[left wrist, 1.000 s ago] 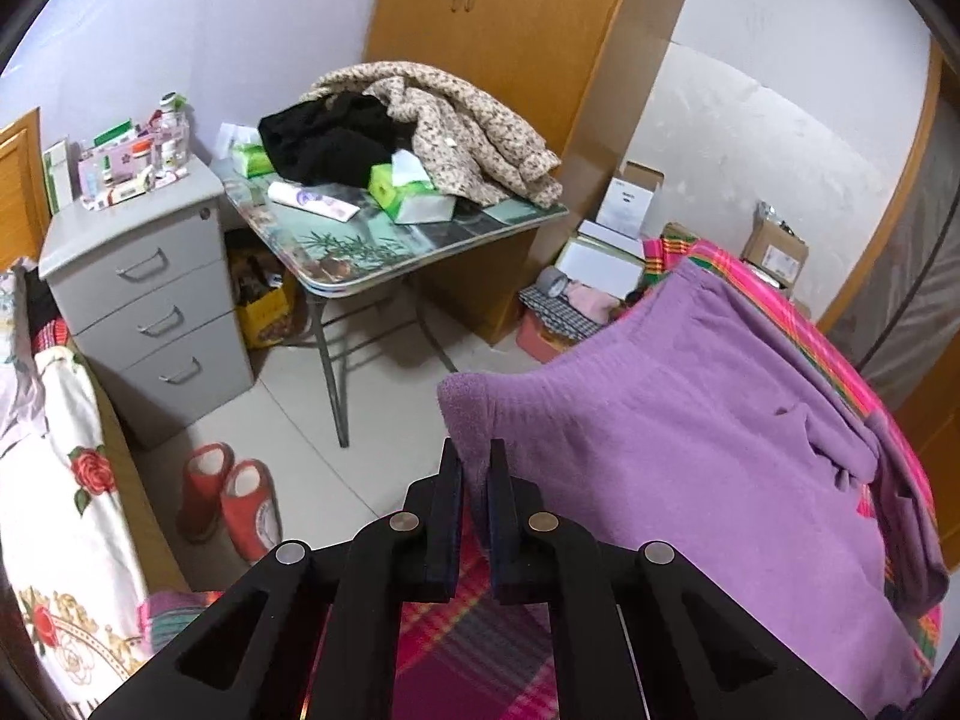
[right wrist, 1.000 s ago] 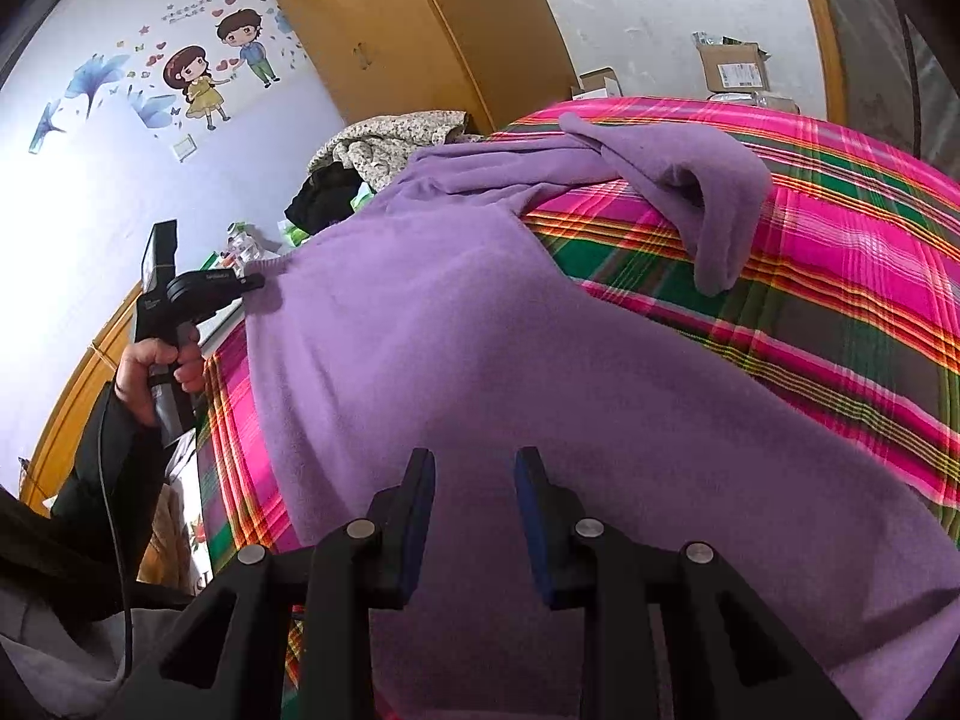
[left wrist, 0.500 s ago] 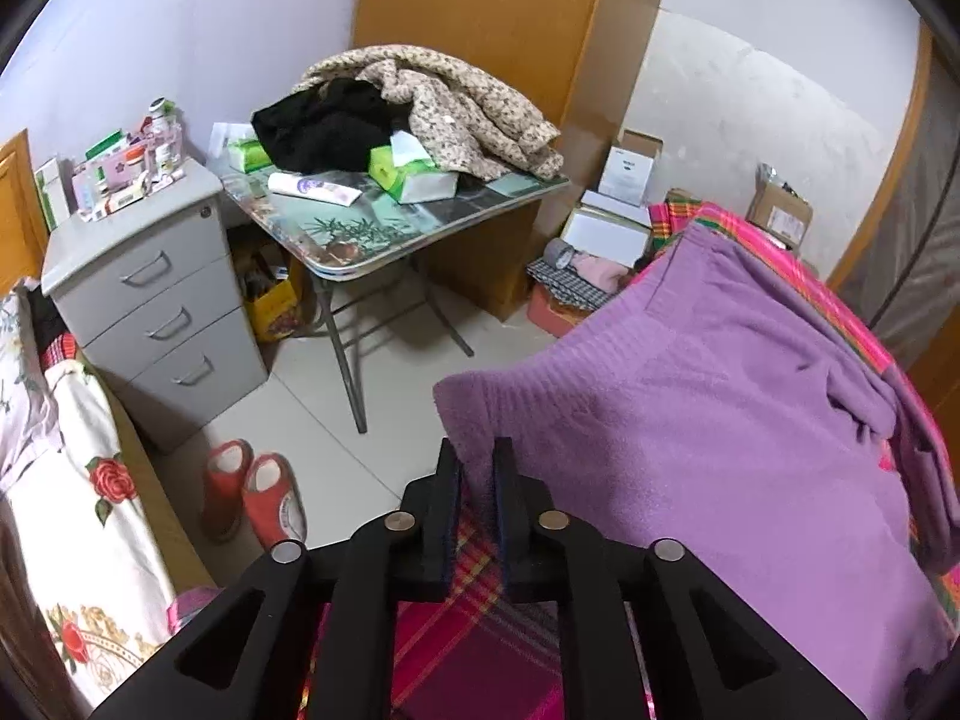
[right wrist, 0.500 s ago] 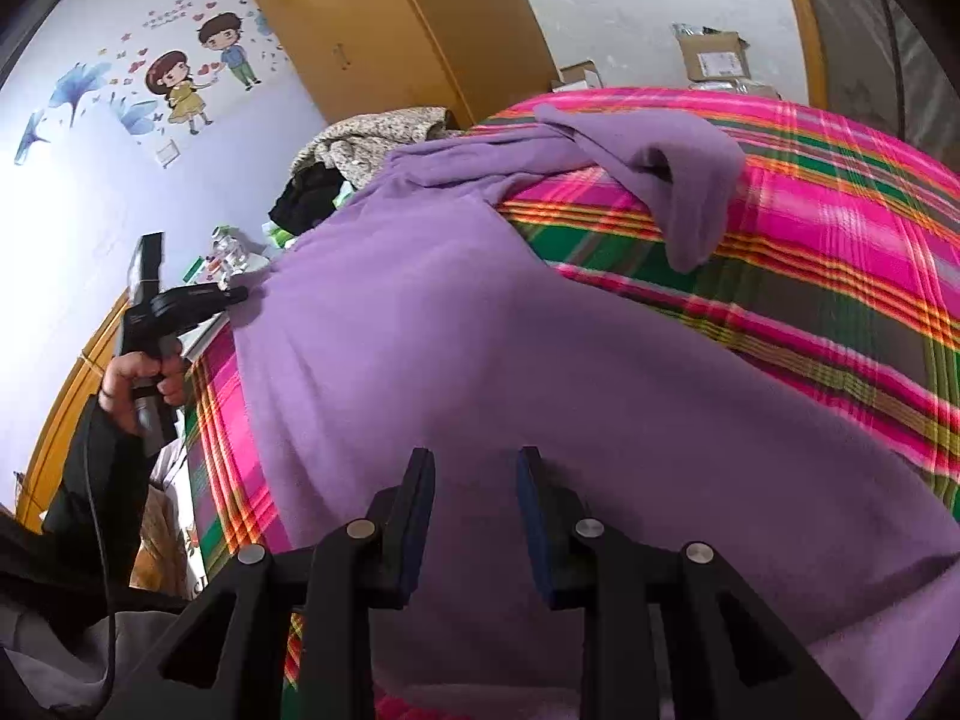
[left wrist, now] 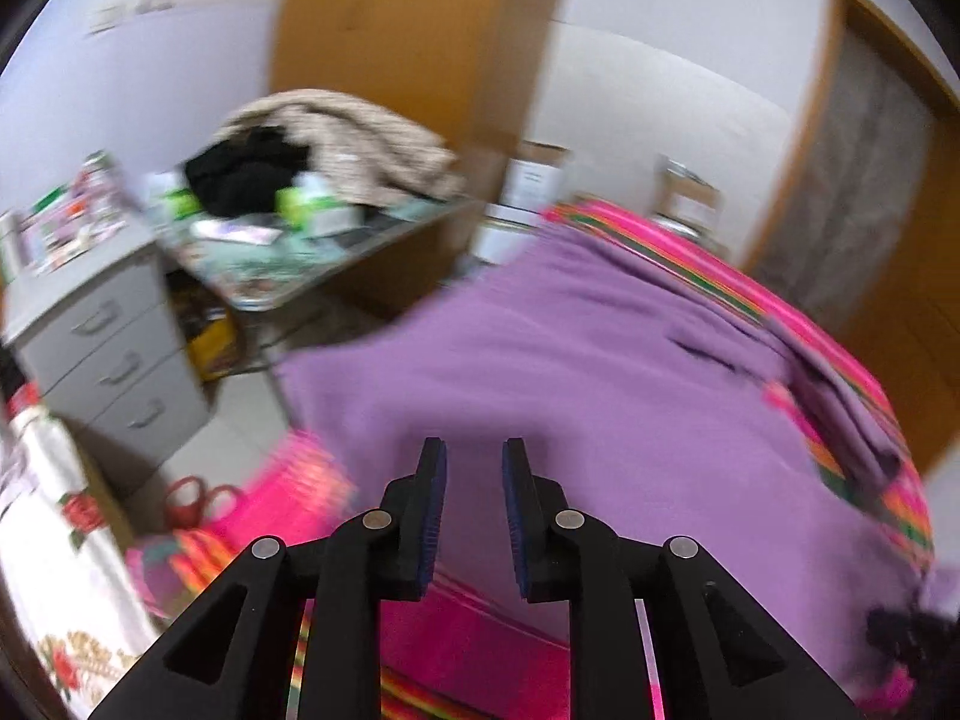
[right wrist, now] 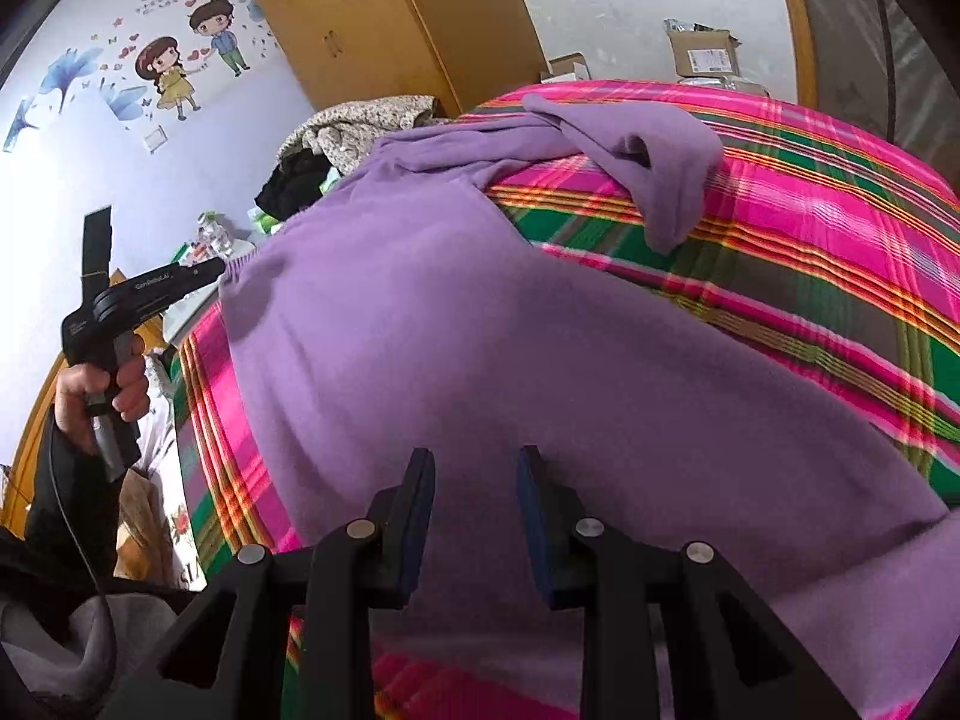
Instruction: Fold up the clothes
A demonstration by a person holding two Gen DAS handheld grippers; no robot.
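a: where is the purple sweater [right wrist: 456, 324] seen?

b: it is spread flat over the plaid bedspread [right wrist: 828, 276], one sleeve bunched toward the far edge.

a: how are the grippers held?

b: the left gripper [left wrist: 474, 480] is seen released over the sweater's near corner; the right gripper [right wrist: 474, 483] is parted above the fabric, nothing clasped.

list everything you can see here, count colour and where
purple garment: one, purple, spread on the bed
plaid bedspread: one, pink and green, under the garment
wardrobe: one, orange-brown, by the far wall
table: one, beside the bed, piled with clothes
drawer unit: one, grey, left of the table
cardboard boxes: a few, past the bed
wall stickers: cartoon couple
left gripper: black, jaws open
right gripper: black, jaws open, over the garment
hand: one, holding the left gripper
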